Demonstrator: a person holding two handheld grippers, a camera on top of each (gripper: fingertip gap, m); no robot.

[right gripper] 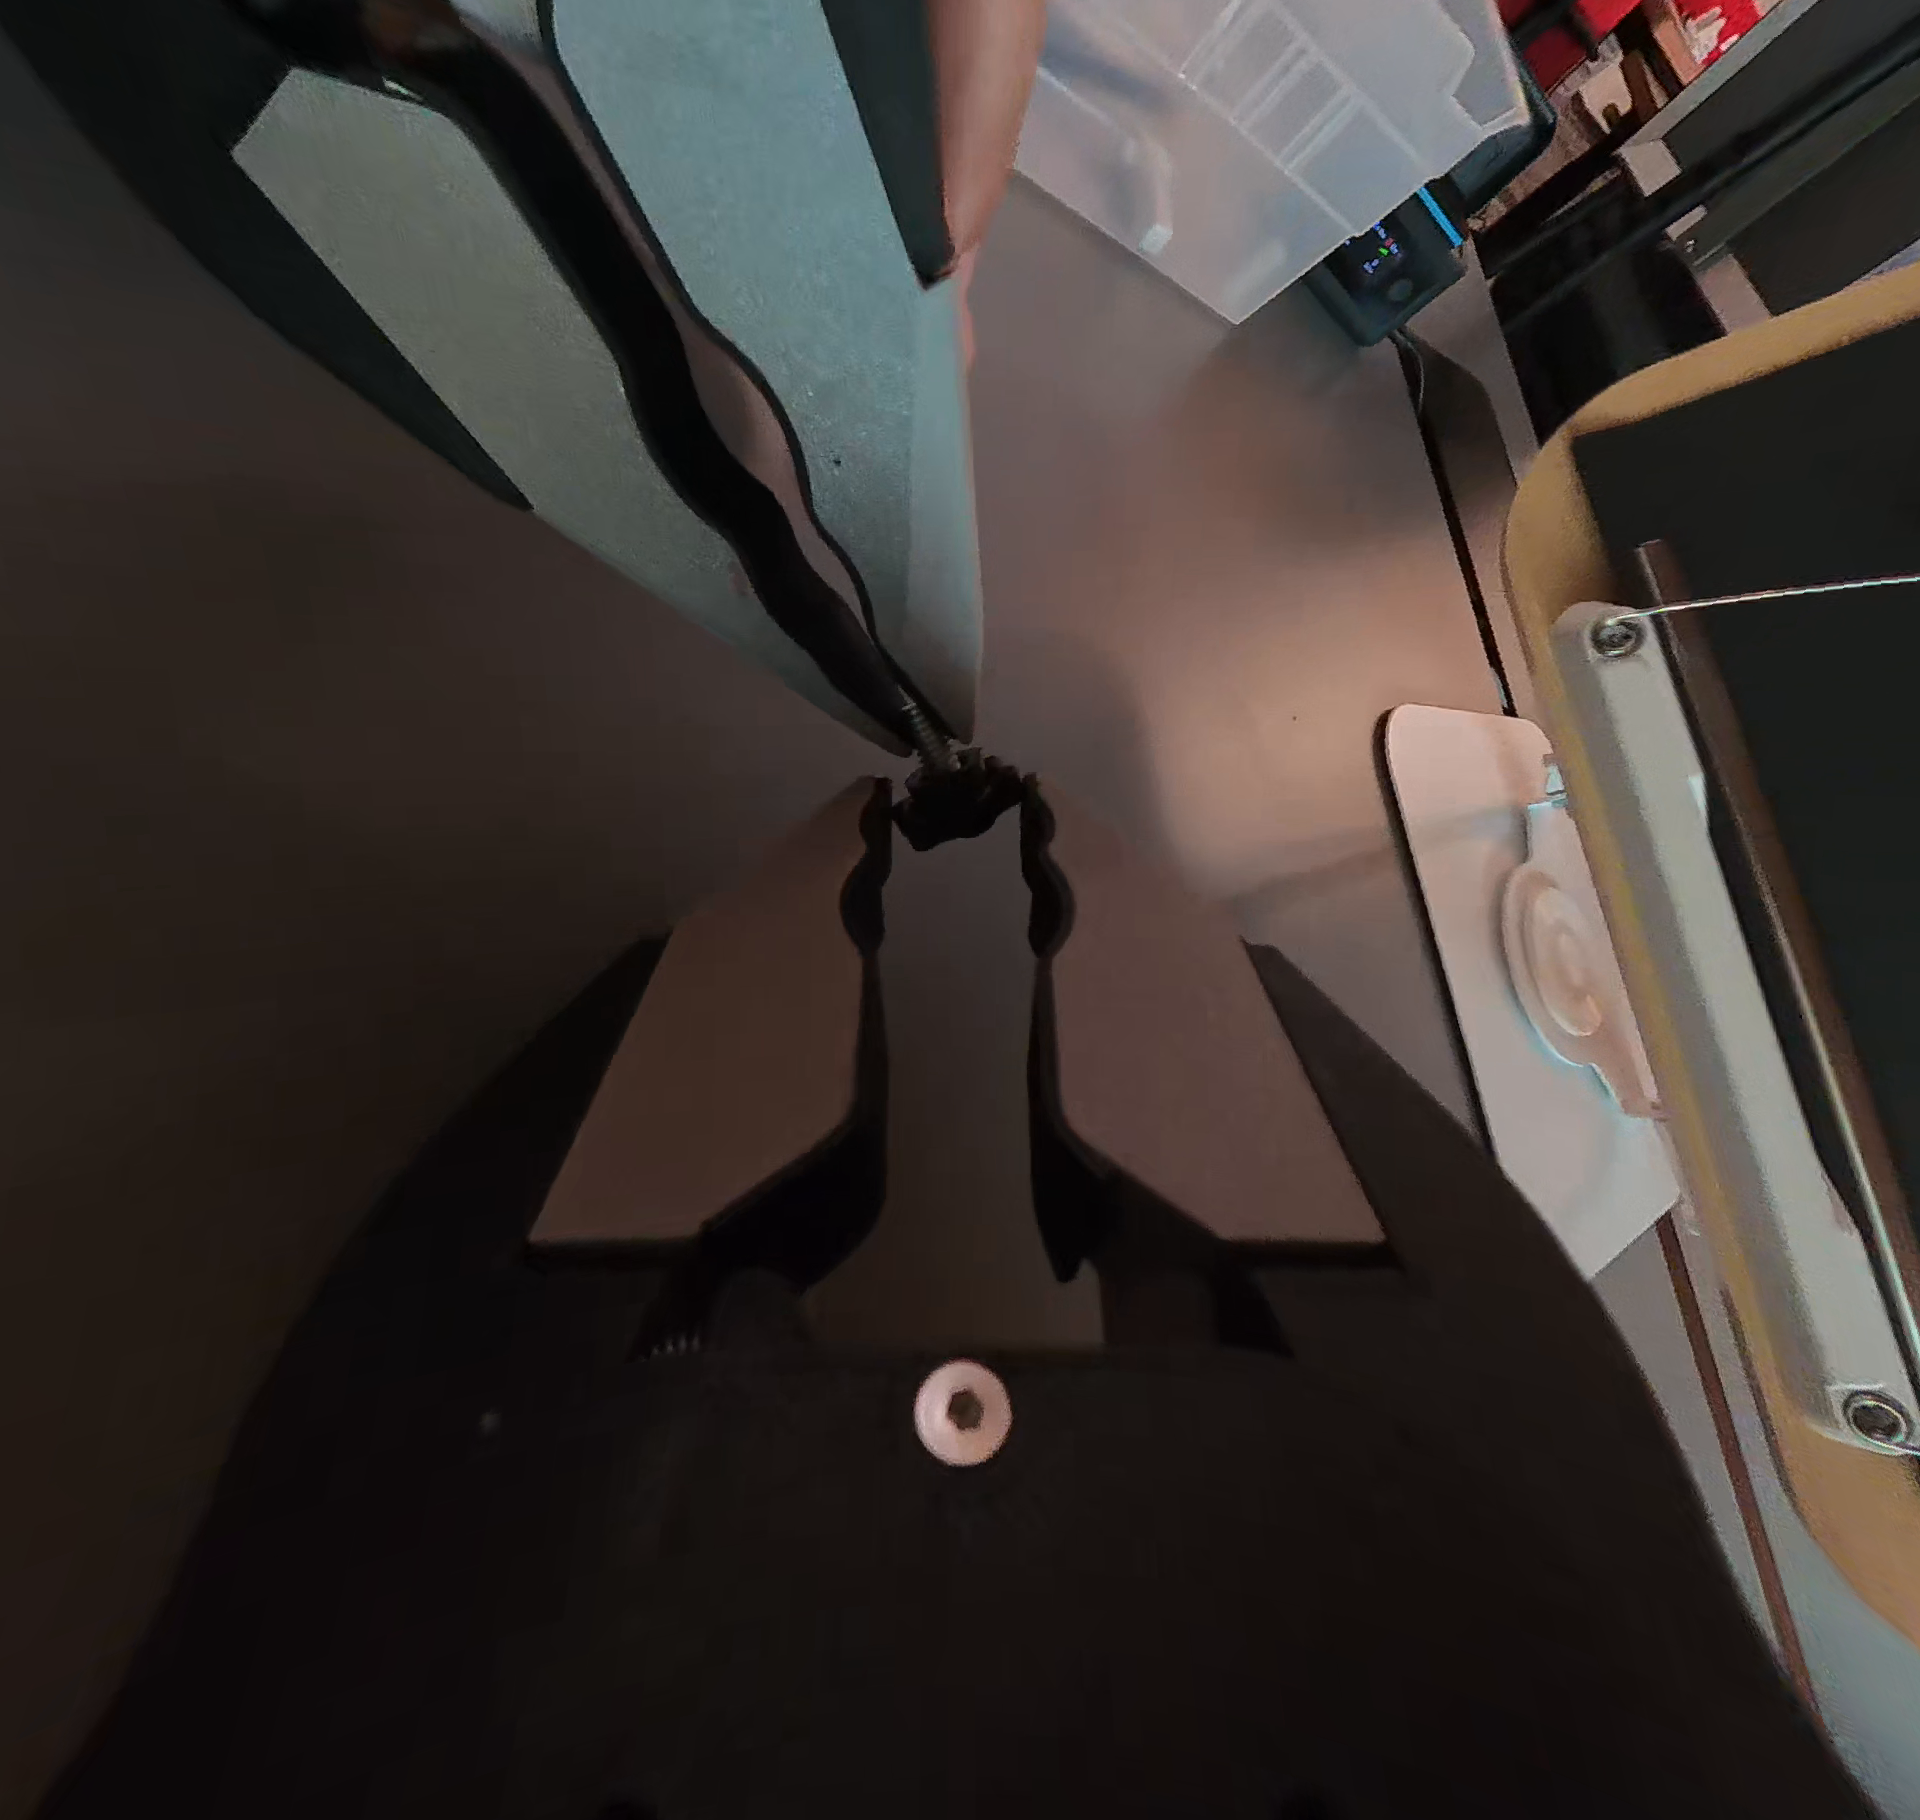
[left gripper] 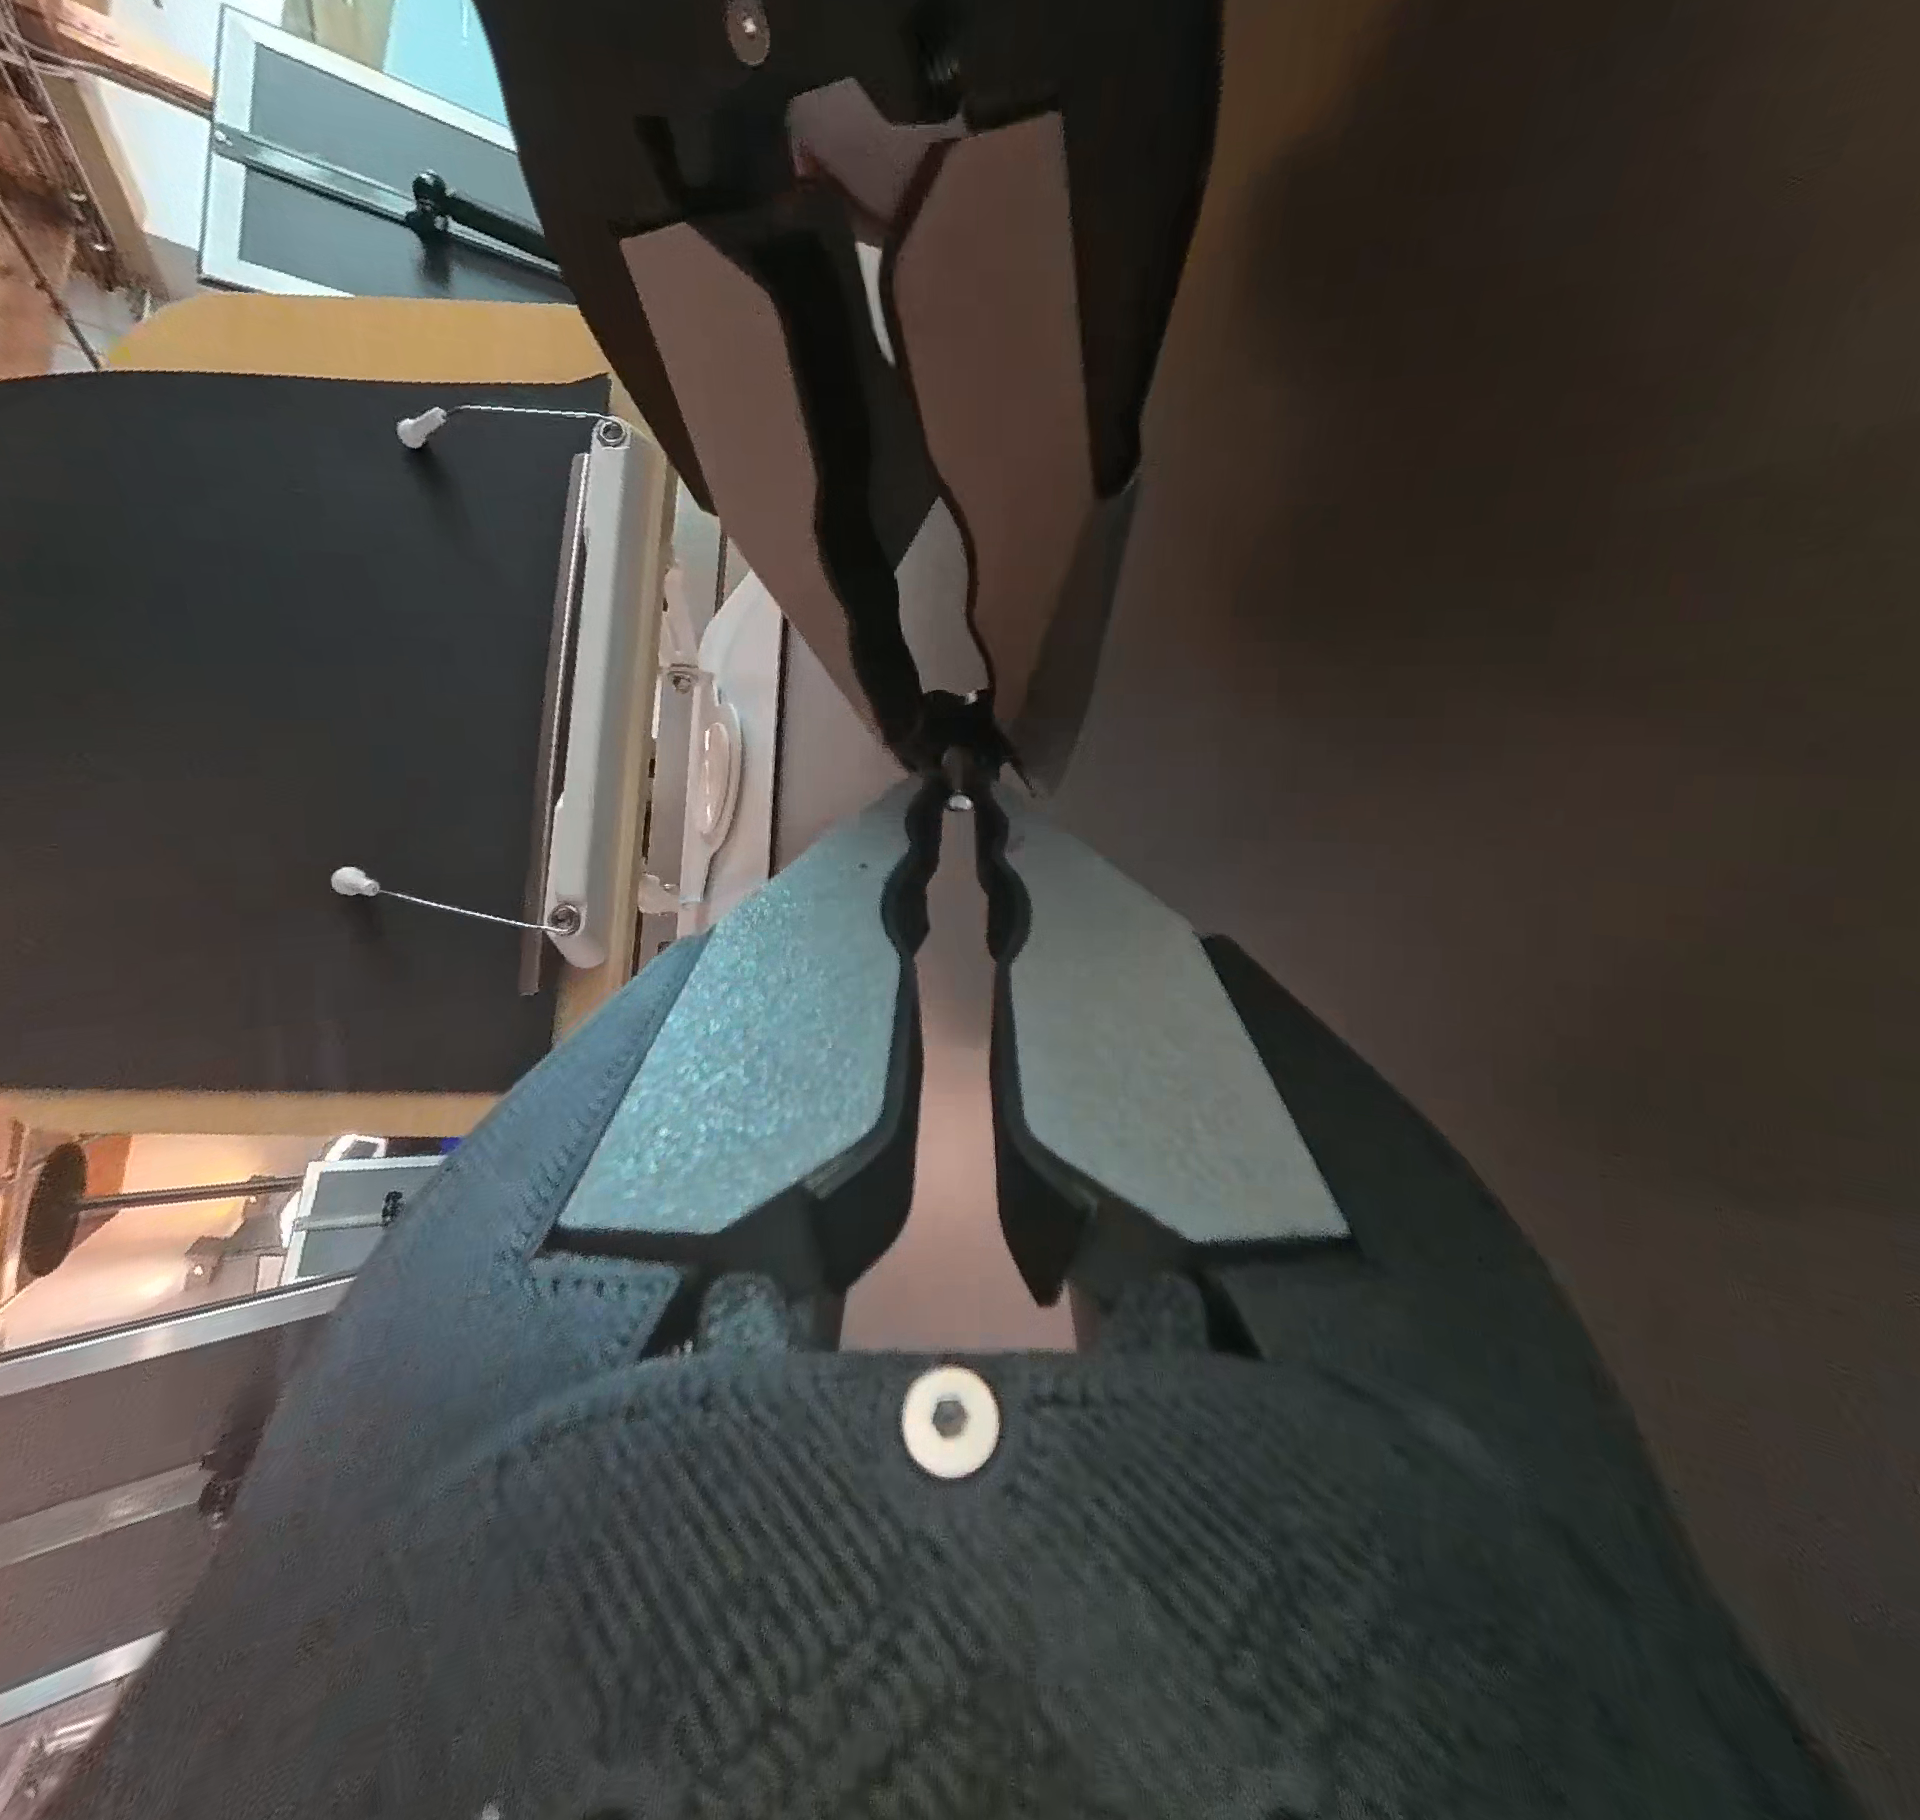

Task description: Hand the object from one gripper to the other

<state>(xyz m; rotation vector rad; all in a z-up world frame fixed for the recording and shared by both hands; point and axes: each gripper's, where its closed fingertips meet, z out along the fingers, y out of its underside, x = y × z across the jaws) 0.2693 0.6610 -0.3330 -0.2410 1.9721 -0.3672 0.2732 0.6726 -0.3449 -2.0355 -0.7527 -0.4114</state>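
Note:
A small black thumb screw (left gripper: 954,736) with a knurled head and a threaded shaft is held in the air between the two grippers, which meet tip to tip. My left gripper (left gripper: 954,802) comes from the bottom of the left wrist view and is shut on the shaft end. My right gripper (right gripper: 956,806) comes from the bottom of the right wrist view, and its fingertips close on the knurled head (right gripper: 948,814). The right gripper (left gripper: 948,705) comes down from the top of the left wrist view. The left gripper (right gripper: 914,726) comes from the upper left in the right wrist view.
A dark brown table top (right gripper: 1195,544) lies behind the grippers. A black board with a wooden rim (left gripper: 260,731) carries a white bracket (left gripper: 592,690) and thin wires. A white plate (right gripper: 1507,991) lies beside it. A clear plastic bin (right gripper: 1268,77) and a dark device (right gripper: 1392,264) stand at the table's far end. Only a small space, under 4 cm, lies between the two pairs of fingers. About 25 cm separates my right fingertips from the white plate (right gripper: 1507,991).

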